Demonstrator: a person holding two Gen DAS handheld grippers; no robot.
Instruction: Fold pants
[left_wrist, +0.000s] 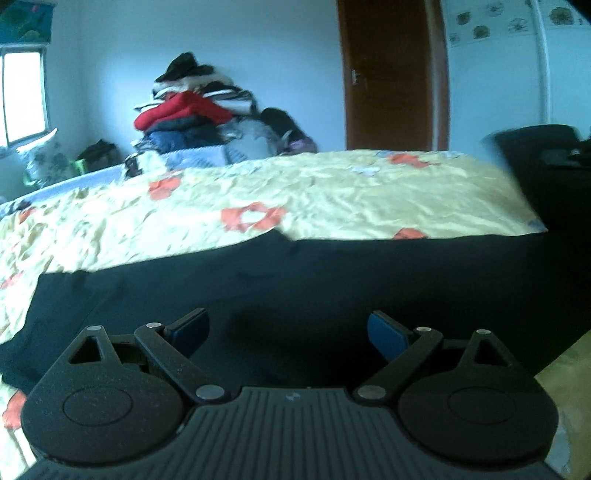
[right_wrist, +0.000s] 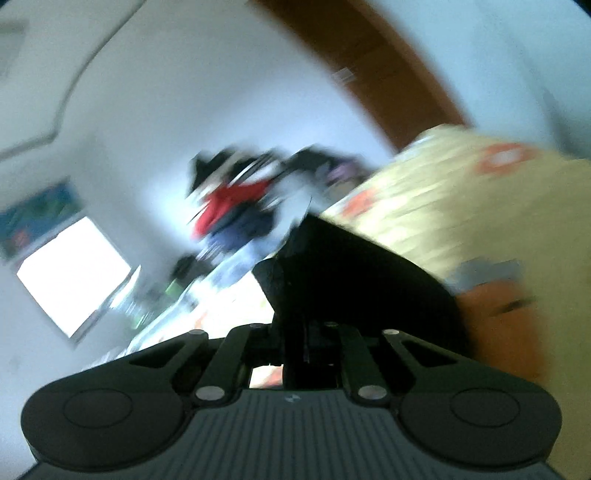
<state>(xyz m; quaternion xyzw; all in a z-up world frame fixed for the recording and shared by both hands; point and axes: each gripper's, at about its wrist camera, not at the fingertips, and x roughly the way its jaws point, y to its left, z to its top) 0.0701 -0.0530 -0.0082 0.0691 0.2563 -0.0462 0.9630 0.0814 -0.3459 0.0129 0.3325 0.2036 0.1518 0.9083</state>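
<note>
A home bedroom was indicated. A bed (left_wrist: 332, 192) covered by a yellow floral sheet was seen across mid-frame; a heap of clothes (left_wrist: 195, 110) was piled against the back wall, a brown wooden door (left_wrist: 388, 74) was noted upper right, a window (left_wrist: 24, 96) far left.

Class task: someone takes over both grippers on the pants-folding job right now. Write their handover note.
Left gripper: open, hovering over the black pants, holding nothing.
Right gripper: shut on a pinch of the pants' fabric, lifted off the bed; its view is blurred.
Pants mostly lie flat on the yellow floral bedspread.
Done: one part gripped and raised.
Left: complete the fold, then smooth it.
</note>
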